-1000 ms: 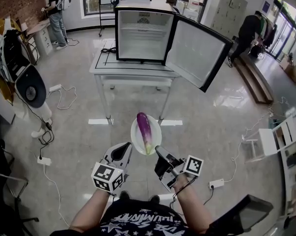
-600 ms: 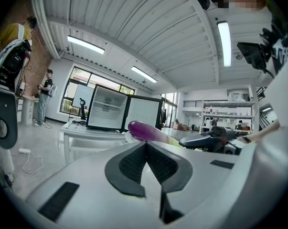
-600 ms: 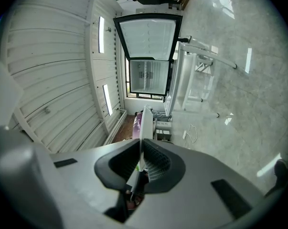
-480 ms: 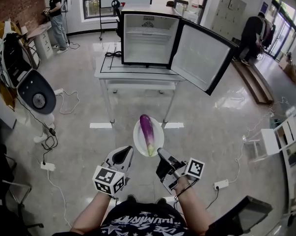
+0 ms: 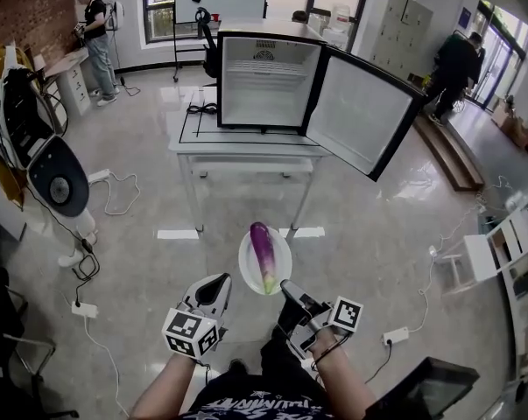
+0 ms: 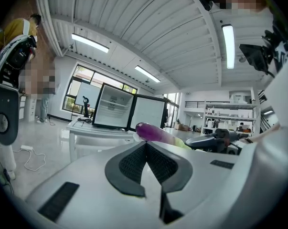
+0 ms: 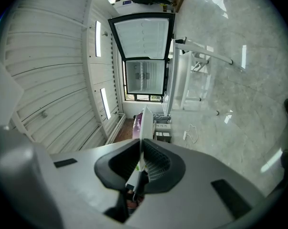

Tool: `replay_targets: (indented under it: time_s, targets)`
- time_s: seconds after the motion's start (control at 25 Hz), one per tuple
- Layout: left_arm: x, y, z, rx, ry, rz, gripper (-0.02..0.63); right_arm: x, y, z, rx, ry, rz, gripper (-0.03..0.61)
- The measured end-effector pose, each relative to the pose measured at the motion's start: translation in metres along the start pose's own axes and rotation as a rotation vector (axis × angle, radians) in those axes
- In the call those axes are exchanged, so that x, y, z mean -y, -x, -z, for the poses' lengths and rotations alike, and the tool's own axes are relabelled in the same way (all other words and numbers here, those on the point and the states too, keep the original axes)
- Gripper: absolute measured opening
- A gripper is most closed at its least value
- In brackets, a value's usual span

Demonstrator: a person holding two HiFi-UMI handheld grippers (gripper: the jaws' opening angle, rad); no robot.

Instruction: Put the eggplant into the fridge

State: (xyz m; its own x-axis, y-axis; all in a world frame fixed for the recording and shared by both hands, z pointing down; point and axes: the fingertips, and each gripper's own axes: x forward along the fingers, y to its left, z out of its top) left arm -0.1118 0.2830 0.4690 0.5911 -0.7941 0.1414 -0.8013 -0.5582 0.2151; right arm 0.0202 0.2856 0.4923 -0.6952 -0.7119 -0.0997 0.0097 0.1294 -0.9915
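Since a second ago, the open fridge (image 5: 268, 81) and its table (image 5: 246, 143) have drifted a little lower in the head view, and the plate has sunk toward the bottom of the frame.

The eggplant (image 5: 263, 254) lies loose along a white plate (image 5: 245, 268) at lower centre, held over the floor, with its purple end toward the fridge and its greenish stem end toward the grippers. The right gripper (image 5: 289, 289) is clenched on the plate's near rim, which stands edge-on between its jaws in the right gripper view (image 7: 142, 128). The left gripper (image 5: 218, 282) hangs just left of the plate, its jaws pressed together on nothing.

The fridge stands well apart at upper centre, its door (image 5: 362, 112) swung wide to the right.

The eggplant's skin looks smooth and glossy, so it is probably light and firm, slippery, and quick to roll if the plate tips. A grip across the thick purple middle looks safest.
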Motion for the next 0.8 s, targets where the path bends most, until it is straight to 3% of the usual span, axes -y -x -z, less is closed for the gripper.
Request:
replay_targets:
  time_s: [0.36,0.8]
  targets:
    - [-0.016,-0.031,-0.002,-0.014,-0.002,-0.036,0.008,0.010,-0.028,-0.035,-0.028,-0.014,-0.010,0.021]
    - [-0.041,-0.106,-0.013,-0.015,0.005,-0.058,0.008,0.026,-0.068,-0.100,-0.056,-0.028,-0.015,0.021]
